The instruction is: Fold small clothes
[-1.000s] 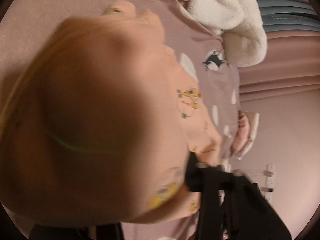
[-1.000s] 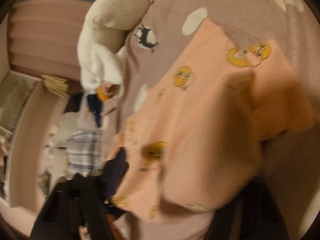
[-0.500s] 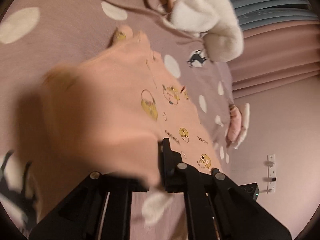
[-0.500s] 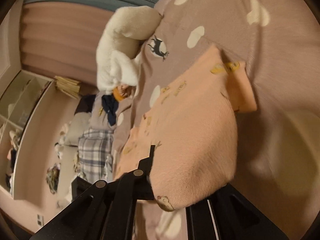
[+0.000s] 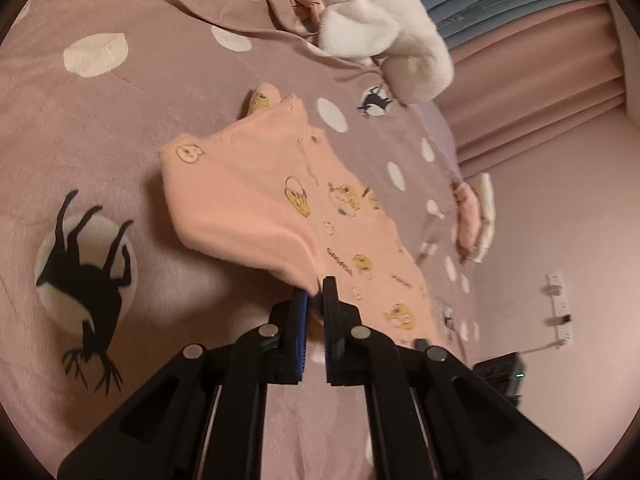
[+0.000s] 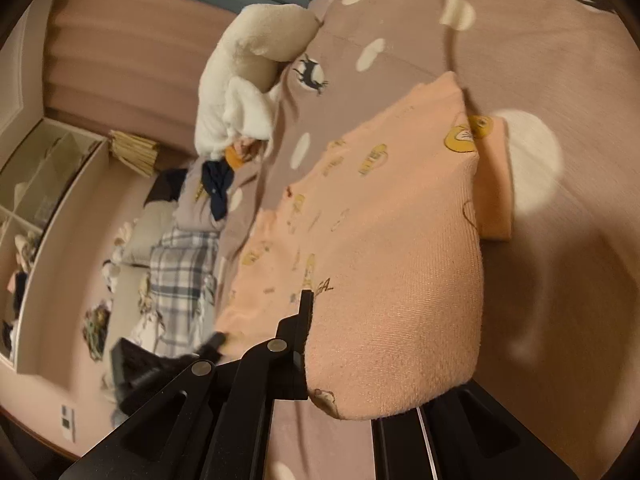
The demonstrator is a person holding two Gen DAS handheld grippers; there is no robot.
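Lowered since before, peach garment [image 5: 256, 200] pinched by both jaws over bedspread [image 5: 100, 128].

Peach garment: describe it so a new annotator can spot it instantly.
Start from the mauve bedspread with cream spots and black deer silhouettes. The peach garment lies mid-bed, below the white fluffy pile, one edge pinched in the left gripper. Only it carries small yellow cartoon prints.

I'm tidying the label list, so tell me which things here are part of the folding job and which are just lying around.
In the job:
peach garment
left claw
right claw

Lying about:
white fleece
plaid cloth
folded pink pile
bedspread
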